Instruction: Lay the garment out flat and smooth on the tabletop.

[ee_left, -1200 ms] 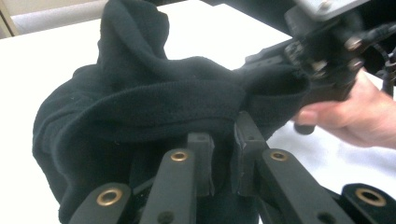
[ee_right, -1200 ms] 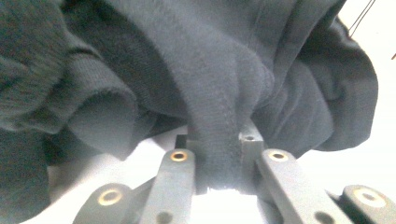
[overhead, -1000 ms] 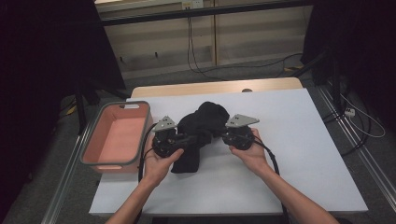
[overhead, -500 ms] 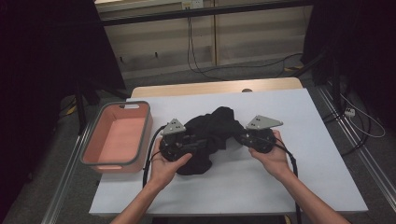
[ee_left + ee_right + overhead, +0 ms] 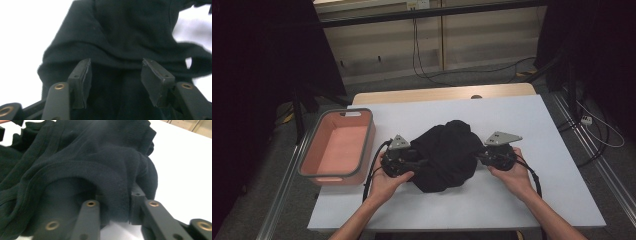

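A crumpled black garment (image 5: pixel 446 155) was seen heaped near the middle of the white table (image 5: pixel 557 190), with a gripper set against each of its sides. The left gripper (image 5: pixel 412 164) was held at the cloth's left edge; in the left gripper view its jaws were caught standing apart, having just been opening, and the dark fabric (image 5: pixel 120 47) was spread below and beyond the pads (image 5: pixel 81 75) without being pressed by them. The right gripper (image 5: pixel 482 157) was placed at the cloth's right edge, its grey three-cornered plate (image 5: pixel 503 138) turned upward. In the right gripper view a thick folded hem of the garment (image 5: pixel 117 192) was found wedged between the jaws, and the cloth was still pinched there, although those jaws had just been eased a little wider. Both hands, the left hand (image 5: pixel 384 182) and the right hand (image 5: pixel 514 175), were brought in from the near edge of the table, with cables trailed back along the forearms. A pink bin (image 5: pixel 362 150) was left standing at the table's left side, just beside the left gripper but apart from the garment. Behind the table, a pale wooden strip (image 5: pixel 442 94) was visible along the far edge.
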Action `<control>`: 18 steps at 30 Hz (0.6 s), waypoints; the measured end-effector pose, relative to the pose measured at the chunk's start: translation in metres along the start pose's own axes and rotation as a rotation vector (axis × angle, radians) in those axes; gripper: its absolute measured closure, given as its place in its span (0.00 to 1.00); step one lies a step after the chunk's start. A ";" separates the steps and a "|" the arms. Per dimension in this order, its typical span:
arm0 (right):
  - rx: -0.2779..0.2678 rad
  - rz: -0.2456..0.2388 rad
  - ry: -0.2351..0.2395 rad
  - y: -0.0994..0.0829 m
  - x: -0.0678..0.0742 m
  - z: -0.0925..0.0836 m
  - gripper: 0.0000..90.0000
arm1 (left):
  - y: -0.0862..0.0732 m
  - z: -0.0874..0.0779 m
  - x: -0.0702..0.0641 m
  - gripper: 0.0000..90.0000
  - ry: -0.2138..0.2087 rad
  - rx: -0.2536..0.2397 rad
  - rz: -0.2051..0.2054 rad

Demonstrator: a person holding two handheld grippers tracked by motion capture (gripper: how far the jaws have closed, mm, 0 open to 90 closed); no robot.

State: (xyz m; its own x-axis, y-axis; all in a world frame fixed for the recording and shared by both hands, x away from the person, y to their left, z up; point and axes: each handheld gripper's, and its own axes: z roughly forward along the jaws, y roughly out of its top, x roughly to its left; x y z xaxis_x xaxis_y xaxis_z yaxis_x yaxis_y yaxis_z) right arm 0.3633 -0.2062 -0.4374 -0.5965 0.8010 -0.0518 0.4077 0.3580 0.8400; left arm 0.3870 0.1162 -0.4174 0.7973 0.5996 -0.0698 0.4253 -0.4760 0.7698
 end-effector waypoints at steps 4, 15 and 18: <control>0.007 -0.001 0.017 -0.004 0.003 -0.004 0.65 | -0.004 0.001 -0.002 0.40 0.008 0.030 0.007; 0.006 0.021 0.042 -0.017 0.002 -0.026 0.44 | -0.020 0.012 -0.028 0.32 -0.045 0.070 0.088; 0.018 0.024 0.032 -0.019 0.000 -0.021 0.45 | -0.020 0.024 -0.035 0.41 -0.068 0.074 0.124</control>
State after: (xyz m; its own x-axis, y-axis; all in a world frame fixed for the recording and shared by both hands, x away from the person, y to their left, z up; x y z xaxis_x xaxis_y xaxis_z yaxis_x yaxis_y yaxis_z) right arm 0.3411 -0.2229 -0.4423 -0.6081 0.7937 -0.0148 0.4344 0.3483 0.8307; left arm 0.3608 0.0891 -0.4463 0.8718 0.4893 -0.0223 0.3504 -0.5913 0.7263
